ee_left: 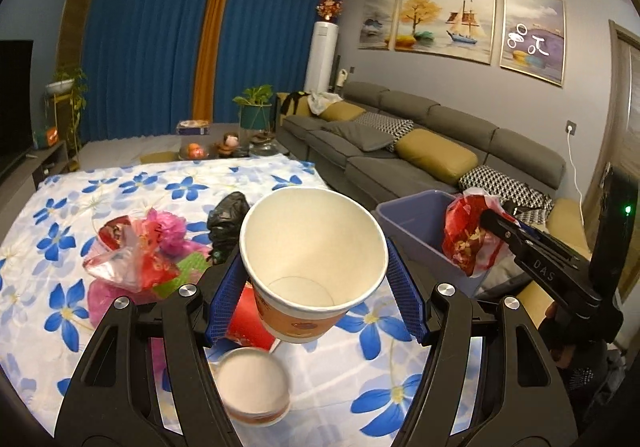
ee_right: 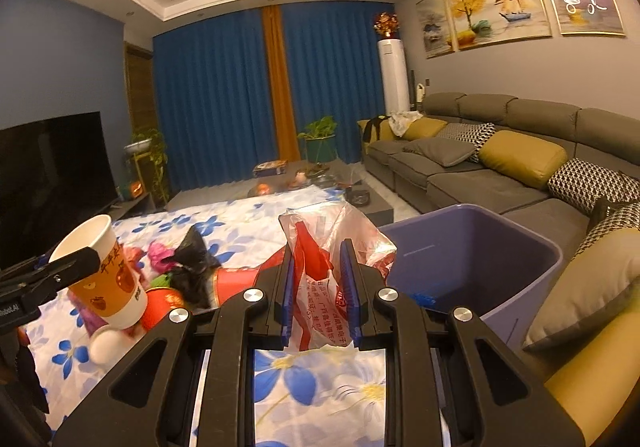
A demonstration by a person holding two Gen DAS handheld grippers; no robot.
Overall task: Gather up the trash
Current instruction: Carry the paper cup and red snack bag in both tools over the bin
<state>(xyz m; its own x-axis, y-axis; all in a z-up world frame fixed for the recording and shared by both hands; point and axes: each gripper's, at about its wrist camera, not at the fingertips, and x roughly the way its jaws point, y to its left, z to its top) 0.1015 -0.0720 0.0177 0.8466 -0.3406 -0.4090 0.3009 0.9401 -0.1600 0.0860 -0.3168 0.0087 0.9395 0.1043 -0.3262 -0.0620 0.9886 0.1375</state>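
2 grippers are each loaded with 1 piece of trash. Between the blue pads of the left gripper [ee_left: 314, 283] sits a paper cup [ee_left: 312, 263], orange-banded and tilted so its empty mouth faces the camera; the jaws stand fairly wide, pressed against its sides. Below this gripper, on the flowered blue-and-white cloth [ee_left: 52, 187], a second cup [ee_left: 254, 387] appears blurred, and a red item lies just behind it. Ahead and to the left of the left gripper lies a heap of pink and red plastic wrappers [ee_left: 140, 255], with a crumpled black bag [ee_left: 226, 217] beside it.

The right gripper [ee_right: 318, 301] has its jaws drawn close together, pinching a clear plastic bag with red printing [ee_right: 326, 247], which bunches upward above the pads. Just to the right of this gripper stands a lavender bin [ee_right: 472, 247], its mouth open; something small and blue lies inside. A grey sofa [ee_right: 480, 175] with mustard cushions runs beyond the bin.
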